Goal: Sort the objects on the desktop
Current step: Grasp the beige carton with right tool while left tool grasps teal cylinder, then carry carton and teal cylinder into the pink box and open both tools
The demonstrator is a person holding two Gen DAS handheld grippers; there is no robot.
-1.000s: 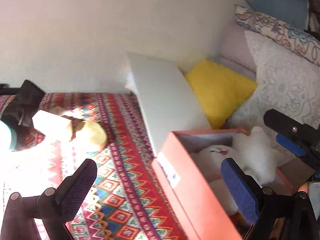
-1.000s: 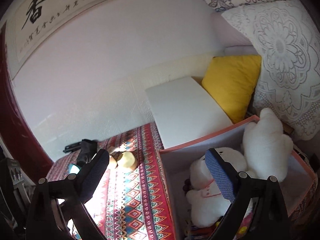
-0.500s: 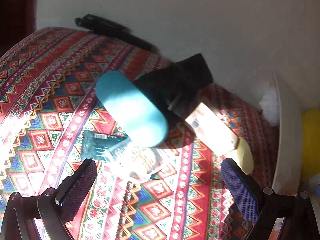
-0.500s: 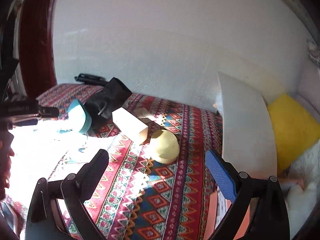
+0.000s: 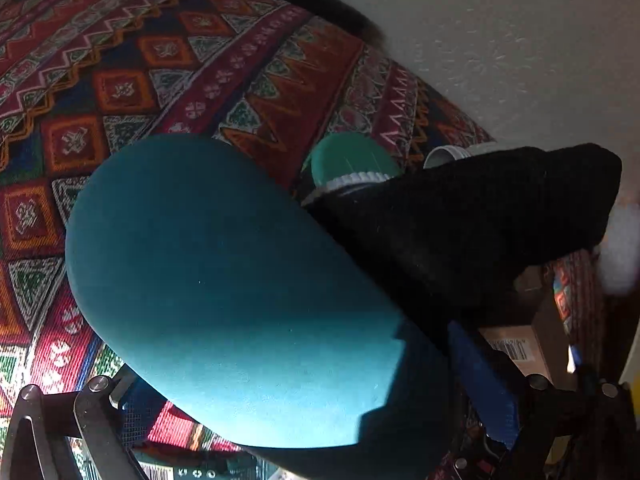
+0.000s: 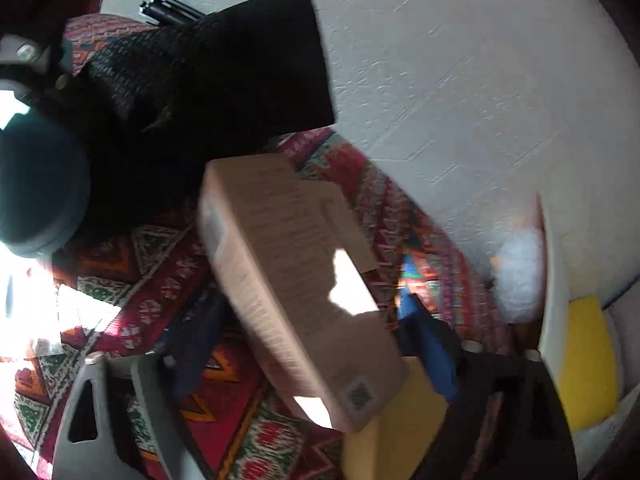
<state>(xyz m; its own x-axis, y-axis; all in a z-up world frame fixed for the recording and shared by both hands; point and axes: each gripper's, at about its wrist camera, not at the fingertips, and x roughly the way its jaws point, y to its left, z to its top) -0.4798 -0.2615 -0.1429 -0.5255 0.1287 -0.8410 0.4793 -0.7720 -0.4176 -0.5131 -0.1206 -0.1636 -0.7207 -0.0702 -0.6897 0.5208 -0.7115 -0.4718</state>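
Near the wall edge of the surface (image 5: pixel 132 64):
left gripper (image 5: pixel 316 396): swung in, now straddling teal case (image 5: pixel 224 292), not clamped.
right gripper (image 6: pixel 312 344): open around cardboard box (image 6: pixel 296 280); both pickups imminent, I'd guess.

Right gripper (image 6: pixel 308 340) jaws straddle tan carton (image 6: pixel 296 292); black cloth (image 6: pixel 208 92) behind, patterned tablecloth (image 6: pixel 152 280) below.

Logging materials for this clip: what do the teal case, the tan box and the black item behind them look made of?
Teal case: seemingly a matte, felt-like or rubbery shell, showing no gloss even in sunlight. Tan box: uncoated kraft cardboard, with printed text and a code on its end. Black item: knit or woven fabric, its ribbed weave visible; the exact fibre cannot be told.
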